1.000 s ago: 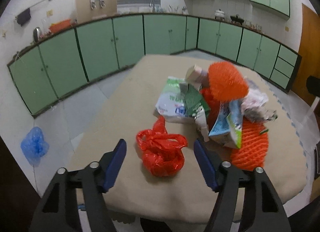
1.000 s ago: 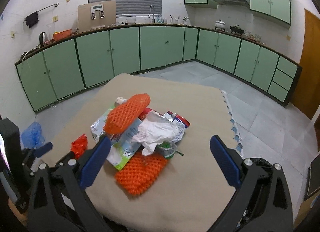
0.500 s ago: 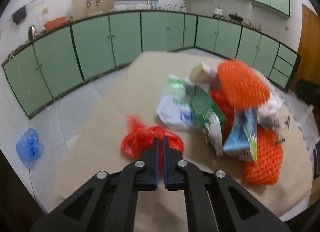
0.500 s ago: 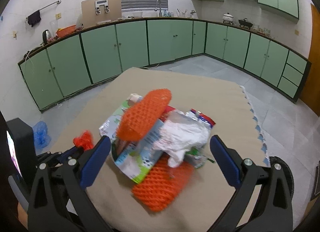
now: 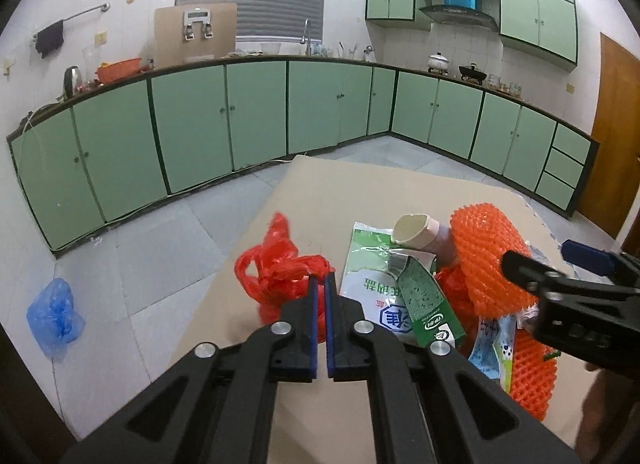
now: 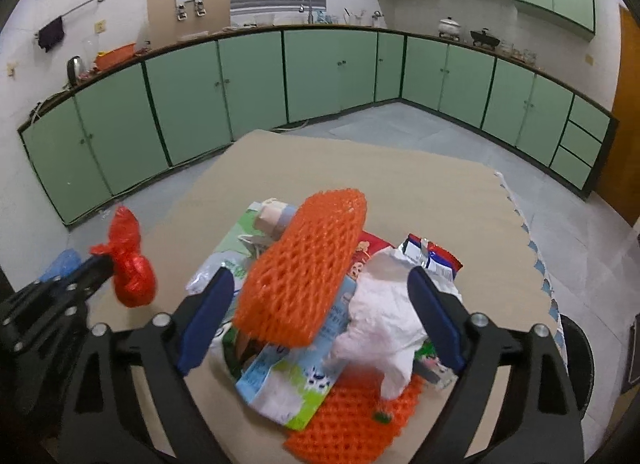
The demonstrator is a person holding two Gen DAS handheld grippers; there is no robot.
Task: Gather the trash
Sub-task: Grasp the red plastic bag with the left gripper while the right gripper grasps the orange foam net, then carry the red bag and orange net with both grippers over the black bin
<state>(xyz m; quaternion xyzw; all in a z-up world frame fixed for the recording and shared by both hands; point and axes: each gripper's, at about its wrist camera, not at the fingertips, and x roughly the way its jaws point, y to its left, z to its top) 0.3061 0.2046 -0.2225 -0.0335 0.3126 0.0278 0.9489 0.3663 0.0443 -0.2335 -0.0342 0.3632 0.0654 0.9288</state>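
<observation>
My left gripper (image 5: 319, 284) is shut on a crumpled red plastic bag (image 5: 280, 268) and holds it lifted over the table's left part; the bag also shows in the right wrist view (image 6: 130, 268), hanging from the left gripper (image 6: 105, 260). My right gripper (image 6: 320, 304) is open and straddles a trash pile: an orange foam net (image 6: 308, 268), white crumpled paper (image 6: 384, 312), a milk carton (image 6: 296, 380), a second orange net (image 6: 352, 416). In the left wrist view the pile shows a green carton (image 5: 428, 300), a white-green pouch (image 5: 368, 264) and a paper cup (image 5: 416, 230).
The pile lies on a beige table (image 6: 400, 192) with its far edge toward green kitchen cabinets (image 5: 192, 124). A blue plastic bag (image 5: 54, 314) lies on the tiled floor at the left. A brown door (image 5: 616, 124) stands at the right.
My left gripper closed on the red bag and has raised it off the table. My right gripper has moved forward and down around the trash pile, still open.
</observation>
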